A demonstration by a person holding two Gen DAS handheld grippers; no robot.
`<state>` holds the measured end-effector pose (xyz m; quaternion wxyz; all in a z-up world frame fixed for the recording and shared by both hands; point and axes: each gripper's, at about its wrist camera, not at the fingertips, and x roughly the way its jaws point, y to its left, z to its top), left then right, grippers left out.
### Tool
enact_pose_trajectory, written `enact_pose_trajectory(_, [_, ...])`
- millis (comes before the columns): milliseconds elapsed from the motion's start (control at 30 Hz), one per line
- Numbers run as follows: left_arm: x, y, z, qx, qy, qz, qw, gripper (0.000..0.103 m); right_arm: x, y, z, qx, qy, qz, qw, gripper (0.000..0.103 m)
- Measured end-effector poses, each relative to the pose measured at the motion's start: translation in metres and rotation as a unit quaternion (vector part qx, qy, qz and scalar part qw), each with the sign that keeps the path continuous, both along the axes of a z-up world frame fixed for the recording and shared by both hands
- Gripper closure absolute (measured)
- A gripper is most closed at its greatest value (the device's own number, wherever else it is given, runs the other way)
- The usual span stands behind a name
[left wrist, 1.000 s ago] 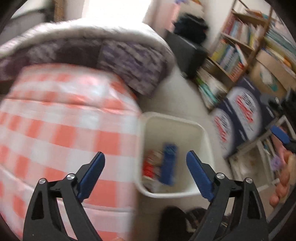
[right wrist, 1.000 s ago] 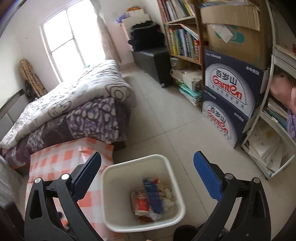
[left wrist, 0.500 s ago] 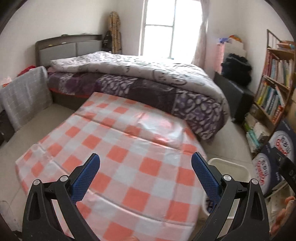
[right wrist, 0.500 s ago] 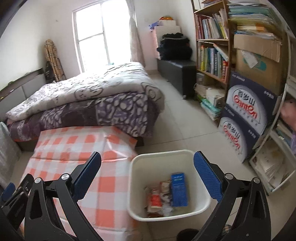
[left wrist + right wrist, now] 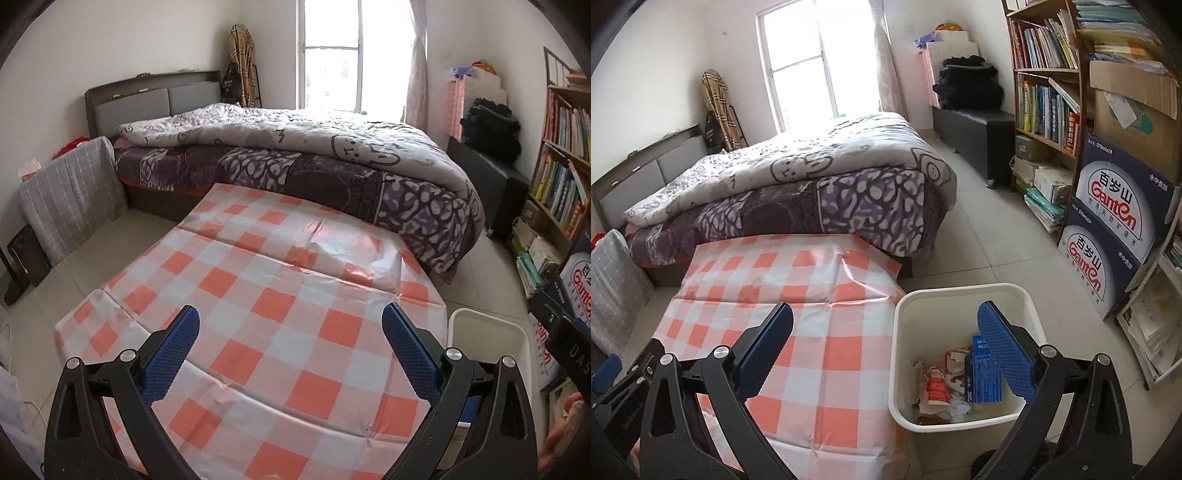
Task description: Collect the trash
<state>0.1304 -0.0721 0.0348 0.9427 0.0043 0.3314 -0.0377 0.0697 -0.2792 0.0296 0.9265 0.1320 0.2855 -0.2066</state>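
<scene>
Presently, surface: checked tablecloth, orange and white, bare.
Room: bed, bookshelf, tiled floor.
Bin: beside table, holding blue box and wrappers.
Left gripper: spread wide, empty; jaws have just been opening.
Right gripper: spread wide, empty.
Change: left view swung from bin to tabletop.

R tool hangs w/ jaws wide apart, nothing between the pads, above the edge where the checked tabletop meets a white bin. Bin holds a blue box, a red wrapper & crumpled paper. Bed behind, bookshelf at right.
</scene>
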Motion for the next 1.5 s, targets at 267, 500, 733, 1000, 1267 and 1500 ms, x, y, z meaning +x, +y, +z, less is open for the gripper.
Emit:
enact_pose_trajectory(267, [-0.007,-0.002,0.007,0.0,-0.006,0.001,1.0,0.007,0.0,0.009,0.001,-0.021,0.0,0.012,1.0,0.007])
enact_pose_trajectory(500, [-0.004,-0.004,0.003,0.006,0.005,0.007,0.9999,0.007,0.0,0.015,-0.002,-0.039,0.01,0.019,0.999,0.007])
enact_pose_trajectory(733, [-0.004,-0.004,0.002,0.01,0.005,0.009,0.9999,0.007,0.001,0.017,-0.004,-0.036,0.014,0.023,0.999,0.007])
enact_pose_trajectory(1000, [-0.002,-0.003,-0.001,0.016,0.008,0.018,0.9997,0.007,0.001,0.017,-0.004,-0.035,0.016,0.024,0.999,0.007])
enact_pose_trajectory(1267, [-0.002,-0.003,-0.001,0.017,0.008,0.019,0.9996,0.007,0.001,0.017,-0.006,-0.034,0.017,0.025,0.999,0.007])
enact_pose_trajectory(1500, [-0.002,-0.001,-0.003,0.018,0.009,0.02,0.9996,0.007,0.001,0.016,-0.008,-0.033,0.019,0.028,0.999,0.007])
